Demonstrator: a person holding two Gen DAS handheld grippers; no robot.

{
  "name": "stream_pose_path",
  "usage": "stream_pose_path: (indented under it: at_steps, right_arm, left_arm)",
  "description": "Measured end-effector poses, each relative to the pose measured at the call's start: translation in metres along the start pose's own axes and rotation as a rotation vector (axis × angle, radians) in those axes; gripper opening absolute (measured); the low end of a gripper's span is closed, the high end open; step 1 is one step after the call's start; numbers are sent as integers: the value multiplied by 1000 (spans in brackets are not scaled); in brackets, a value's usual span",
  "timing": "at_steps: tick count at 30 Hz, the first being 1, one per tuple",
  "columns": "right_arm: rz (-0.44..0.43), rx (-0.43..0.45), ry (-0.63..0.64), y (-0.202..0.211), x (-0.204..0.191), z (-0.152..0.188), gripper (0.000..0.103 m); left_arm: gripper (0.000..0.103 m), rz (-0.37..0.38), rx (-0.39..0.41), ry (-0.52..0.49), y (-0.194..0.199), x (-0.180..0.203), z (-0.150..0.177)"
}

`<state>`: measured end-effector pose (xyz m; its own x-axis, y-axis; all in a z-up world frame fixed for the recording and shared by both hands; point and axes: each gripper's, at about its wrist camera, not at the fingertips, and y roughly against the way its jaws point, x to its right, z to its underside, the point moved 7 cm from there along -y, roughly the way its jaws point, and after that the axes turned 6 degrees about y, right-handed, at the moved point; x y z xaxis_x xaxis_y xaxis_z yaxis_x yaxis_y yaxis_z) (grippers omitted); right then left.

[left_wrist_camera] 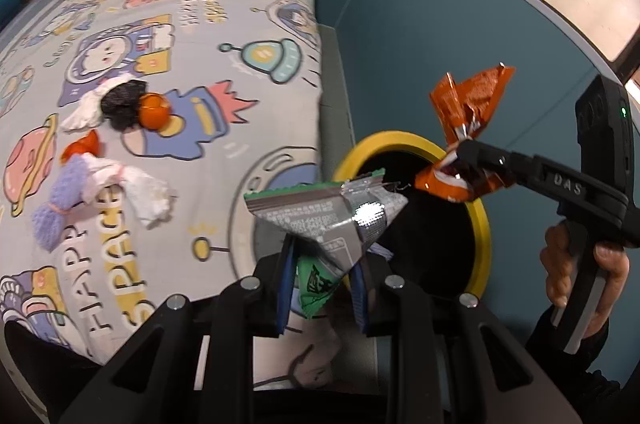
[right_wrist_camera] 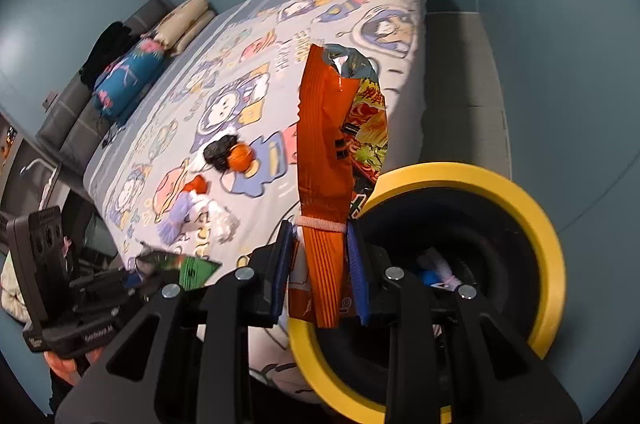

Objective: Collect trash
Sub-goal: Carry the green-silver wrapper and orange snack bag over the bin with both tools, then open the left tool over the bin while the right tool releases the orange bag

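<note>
My left gripper (left_wrist_camera: 322, 280) is shut on a green and silver snack wrapper (left_wrist_camera: 320, 212) at the near rim of a yellow-rimmed black trash bin (left_wrist_camera: 482, 220) beside the bed. My right gripper (right_wrist_camera: 320, 264) is shut on an orange snack bag (right_wrist_camera: 326, 152) and holds it upright over the bin's rim (right_wrist_camera: 548, 244). In the left wrist view the right gripper (left_wrist_camera: 460, 160) holds the orange bag (left_wrist_camera: 468, 108) above the bin's far side. In the right wrist view the left gripper (right_wrist_camera: 140, 272) holds the green wrapper (right_wrist_camera: 196, 270) at lower left.
On the cartoon bedsheet (left_wrist_camera: 180, 36) lie a black wad (left_wrist_camera: 122, 104), an orange ball (left_wrist_camera: 154, 110), white tissue (left_wrist_camera: 146, 194), a purple bundle (left_wrist_camera: 64, 200) and a small orange scrap (left_wrist_camera: 82, 146). Pillows (right_wrist_camera: 132, 72) lie at the bed's far end. The bin holds some trash (right_wrist_camera: 436, 274).
</note>
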<state>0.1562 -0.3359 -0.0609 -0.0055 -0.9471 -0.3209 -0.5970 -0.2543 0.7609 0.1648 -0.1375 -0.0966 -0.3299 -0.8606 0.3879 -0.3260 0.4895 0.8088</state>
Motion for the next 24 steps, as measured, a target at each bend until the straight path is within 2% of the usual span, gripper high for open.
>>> stream_pose_path:
  at_steps: [13, 24]
  right_arm:
    - [55, 3, -104, -1, 60, 8, 26]
    - [66, -18, -140, -10, 80, 14, 26]
  left_arm:
    - [23, 19, -84, -133, -33, 62, 18]
    - [25, 40, -134, -171, -60, 84, 22]
